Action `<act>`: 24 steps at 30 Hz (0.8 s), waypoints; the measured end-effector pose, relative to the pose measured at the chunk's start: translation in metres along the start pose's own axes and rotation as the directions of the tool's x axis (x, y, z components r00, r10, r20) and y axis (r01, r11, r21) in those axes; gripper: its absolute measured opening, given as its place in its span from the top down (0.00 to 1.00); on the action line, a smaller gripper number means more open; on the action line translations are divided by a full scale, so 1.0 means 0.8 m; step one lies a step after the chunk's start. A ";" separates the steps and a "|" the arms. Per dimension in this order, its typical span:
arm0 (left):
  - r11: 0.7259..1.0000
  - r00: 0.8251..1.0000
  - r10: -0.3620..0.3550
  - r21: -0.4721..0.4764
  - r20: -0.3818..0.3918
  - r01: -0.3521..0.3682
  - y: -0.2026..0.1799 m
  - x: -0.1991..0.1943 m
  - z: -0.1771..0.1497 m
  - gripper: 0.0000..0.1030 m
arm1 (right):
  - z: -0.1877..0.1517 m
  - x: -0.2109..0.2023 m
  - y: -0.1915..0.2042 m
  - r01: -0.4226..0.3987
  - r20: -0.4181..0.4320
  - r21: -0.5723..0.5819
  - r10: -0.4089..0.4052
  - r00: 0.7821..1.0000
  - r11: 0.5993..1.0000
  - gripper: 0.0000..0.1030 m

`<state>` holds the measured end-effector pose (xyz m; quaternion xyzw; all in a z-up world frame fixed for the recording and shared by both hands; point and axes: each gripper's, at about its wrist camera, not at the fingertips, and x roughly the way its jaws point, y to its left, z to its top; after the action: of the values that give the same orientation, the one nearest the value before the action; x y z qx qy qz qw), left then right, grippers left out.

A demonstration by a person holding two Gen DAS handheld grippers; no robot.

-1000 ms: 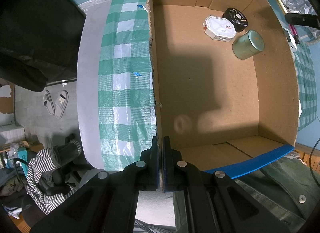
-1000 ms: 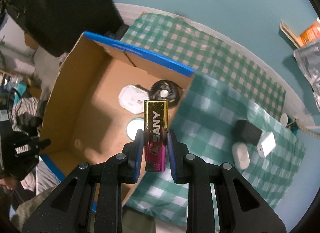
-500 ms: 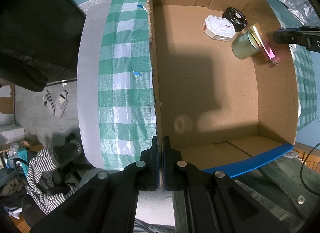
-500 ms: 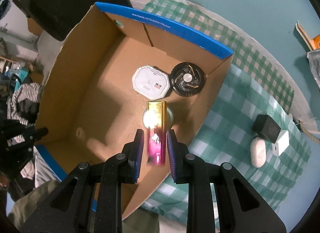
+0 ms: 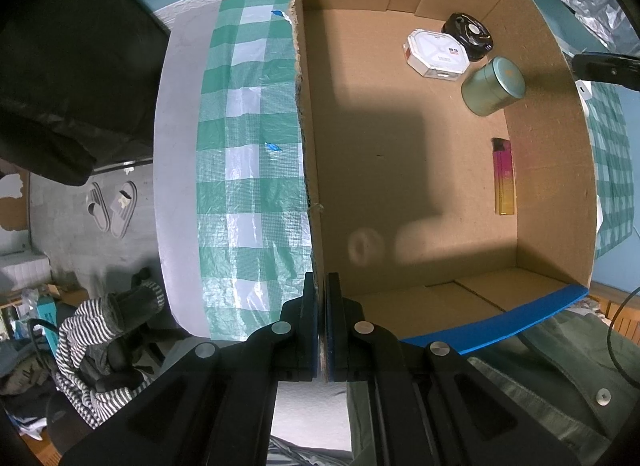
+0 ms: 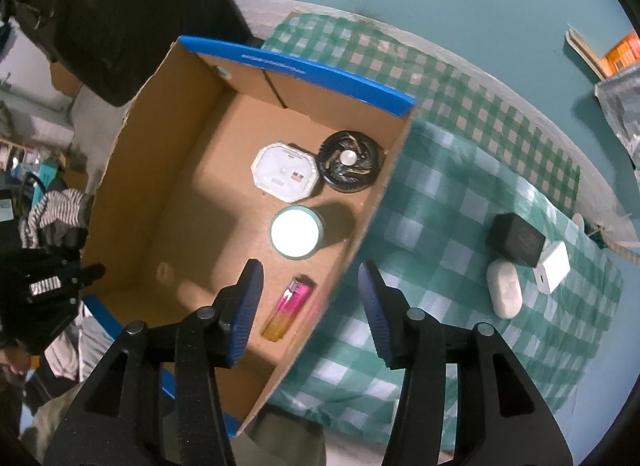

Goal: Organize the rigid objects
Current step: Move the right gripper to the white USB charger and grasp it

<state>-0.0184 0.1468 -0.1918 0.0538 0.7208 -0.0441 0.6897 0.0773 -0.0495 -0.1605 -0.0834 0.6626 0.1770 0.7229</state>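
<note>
Pink-and-gold lighter lying flat inside the open cardboard box

The pink-and-gold metal lighter (image 6: 287,307) rests on the floor of the brown cardboard box with blue-taped rims (image 6: 294,67), near the right wall, at 6 o'clock from the upright pale-green round tin (image 6: 297,231). At 12 o'clock from the tin sit a white octagonal plastic case (image 6: 285,176) and a black round fan (image 6: 351,165), side by side. The right gripper (image 6: 310,306) hovers above the lighter, fingers spread wide, holding nothing. The left gripper (image 5: 321,326) has its fingers pinched on the box's left wall. On the green-checked cloth over the tabletop (image 6: 440,201), at 3 o'clock from the box, lie a black block (image 6: 517,240), white charger cube (image 6: 554,267) and white oval case (image 6: 505,293).
</note>
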 end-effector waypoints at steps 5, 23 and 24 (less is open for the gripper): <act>1.000 1.000 -0.003 -0.001 0.000 0.003 0.000 0.000 0.000 0.97 | -0.014 -0.011 -0.023 0.001 0.008 0.066 -0.001 1.000 0.998 0.51; 1.000 1.000 -0.010 -0.001 -0.004 0.010 0.000 -0.003 -0.005 0.97 | -0.117 0.004 -0.145 0.029 -0.069 0.410 -0.001 0.998 0.912 0.42; 1.000 1.000 -0.011 -0.001 -0.004 0.011 0.000 -0.003 -0.005 0.97 | -0.125 0.007 -0.151 0.038 -0.077 0.427 -0.006 0.997 0.904 0.41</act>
<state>-0.0221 0.1472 -0.1890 0.0495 0.7224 -0.0472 0.6881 0.0293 -0.1956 -0.1904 0.0633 0.7106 0.0159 0.7006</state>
